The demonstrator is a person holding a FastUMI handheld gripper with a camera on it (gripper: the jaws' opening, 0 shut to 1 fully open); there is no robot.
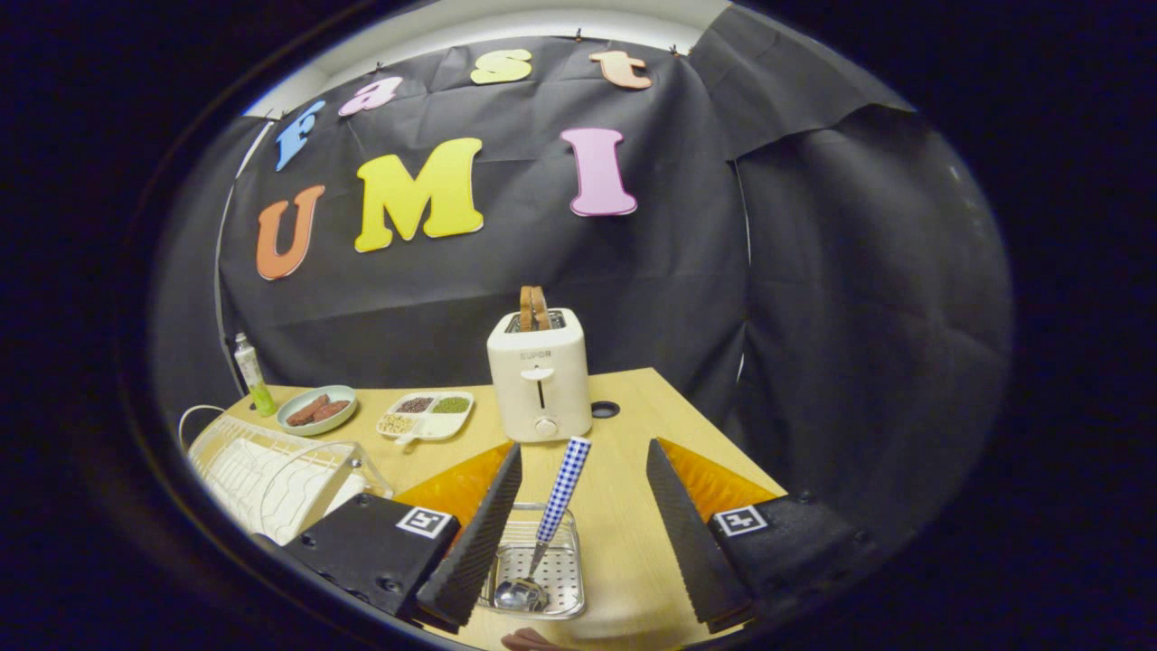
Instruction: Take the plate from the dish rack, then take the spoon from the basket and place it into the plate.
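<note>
Light wood table (633,533) w/ a small round dark hole near its far edge, beside the toaster. On it: white toaster (539,375) at centre back; white divided dish (427,414) of grains to its left; then a pale green bowl (317,409) w/ brown food; a small green-and-white bottle (252,374) upright at the far left corner. White wire dish rack (271,475) at near left. Metal mesh basket (535,568) at near centre.

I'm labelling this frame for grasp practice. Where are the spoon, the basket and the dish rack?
spoon (562,493): gripper view, on its checked handle, between the open gripper's fingers.
basket (568,568): gripper view, on its perforated metal floor beside the spoon's bowl.
dish rack (271,475): gripper view, on its white wire frame.
</note>
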